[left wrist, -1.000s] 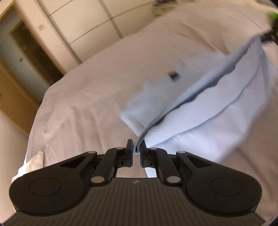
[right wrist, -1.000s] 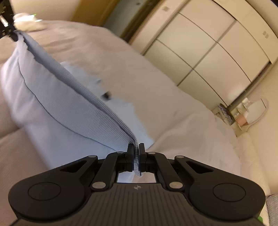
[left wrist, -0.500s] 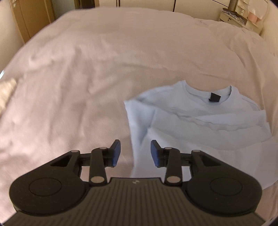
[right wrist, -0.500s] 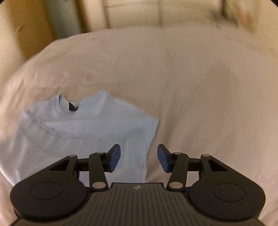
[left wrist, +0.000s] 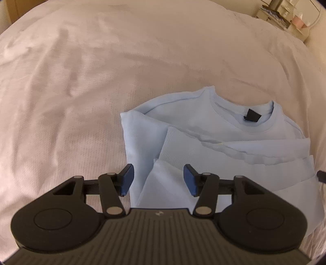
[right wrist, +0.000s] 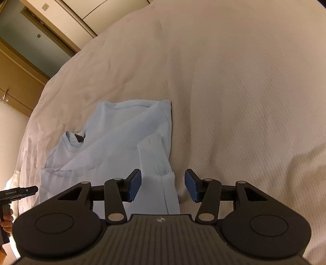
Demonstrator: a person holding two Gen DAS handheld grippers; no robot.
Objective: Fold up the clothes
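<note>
A light blue sweatshirt point(left wrist: 203, 122) point(right wrist: 114, 138) lies folded on the pale bed cover point(left wrist: 81, 81), neck up, with a dark label point(left wrist: 251, 115) inside the collar. Its lower part is doubled up over the chest, and a ribbed cuff point(right wrist: 154, 157) lies on top. My left gripper point(left wrist: 158, 181) hovers over the sweatshirt's left edge. Its jaws are opening and the blue pads press on nothing. My right gripper point(right wrist: 163, 186) hangs over the right edge, open, with the cloth lying below the gap between the pads and untouched by them.
The bed cover point(right wrist: 244, 81) spreads wide on all sides of the sweatshirt. A wooden door and cupboards point(right wrist: 20, 81) stand beyond the bed's far left. A small table with toiletries point(left wrist: 285, 16) is at the far right. A hand point(right wrist: 5, 221) shows at the left rim.
Both grippers let go of the sweatshirt's ribbed hem and opened. The lifted half has dropped flat onto the chest. Both views have rolled level and now look down on the garment.
</note>
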